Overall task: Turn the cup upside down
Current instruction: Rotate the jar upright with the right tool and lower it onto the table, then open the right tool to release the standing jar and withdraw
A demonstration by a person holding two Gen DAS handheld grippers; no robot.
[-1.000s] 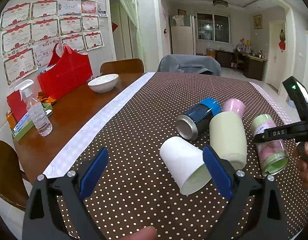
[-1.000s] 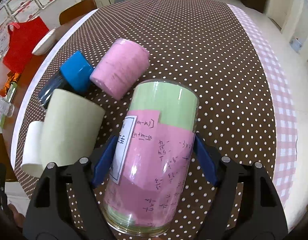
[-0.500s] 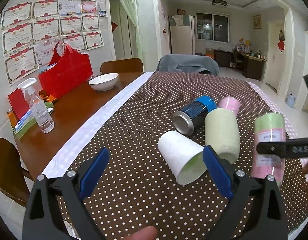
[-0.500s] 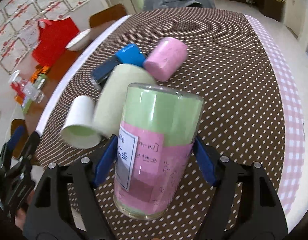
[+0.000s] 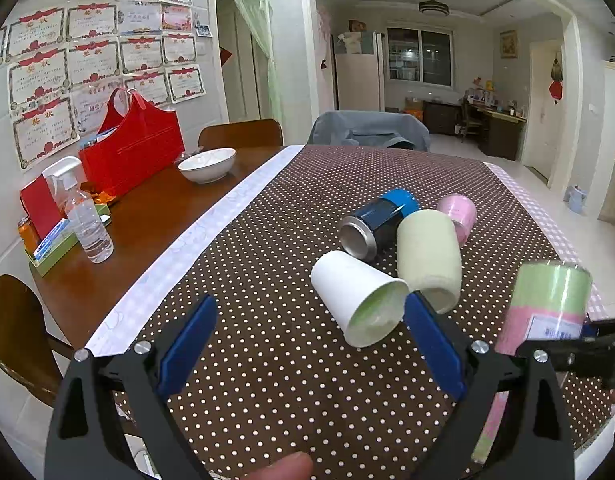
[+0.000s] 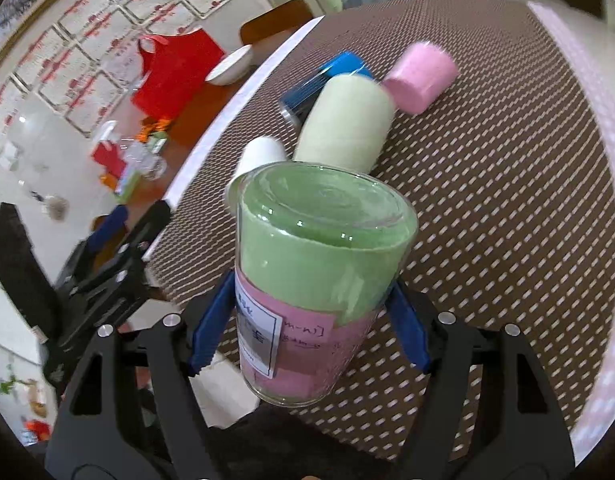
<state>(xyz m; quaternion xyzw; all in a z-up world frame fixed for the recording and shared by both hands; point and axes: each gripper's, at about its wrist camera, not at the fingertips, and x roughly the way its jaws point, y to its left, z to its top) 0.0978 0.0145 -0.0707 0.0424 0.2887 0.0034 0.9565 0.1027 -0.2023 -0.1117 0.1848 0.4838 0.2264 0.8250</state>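
1. Left wrist view: the left gripper (image 5: pixel 311 344) hangs wide open and empty above the near part of the dotted brown tablecloth (image 5: pixel 267 360). At the cloth's near right edge, the clear glass cup (image 5: pixel 547 304) is pinched in the right gripper (image 5: pixel 563 354), closed base uppermost. Toward the cloth's middle lie a white paper cup (image 5: pixel 355 296), a pale green cup (image 5: pixel 427 256), a blue metal can (image 5: pixel 377 222) and a pink cup (image 5: pixel 457 216), all on their sides and crowded together.

2. Right wrist view: the right gripper (image 6: pixel 309 322) has its blue pads clamped on the glass cup's (image 6: pixel 319 280) lower wall. The cup is smooth, cylindrical, lined with green and pink paper and a white label; its thick base faces up and its mouth points down. It appears lifted off the cloth.

3. Judgement: the flip looks nearly finished. The next move calls for lowering the rim squarely onto bare cloth, clear of the lying cups, then releasing gently, since glass is slick and tips easily.
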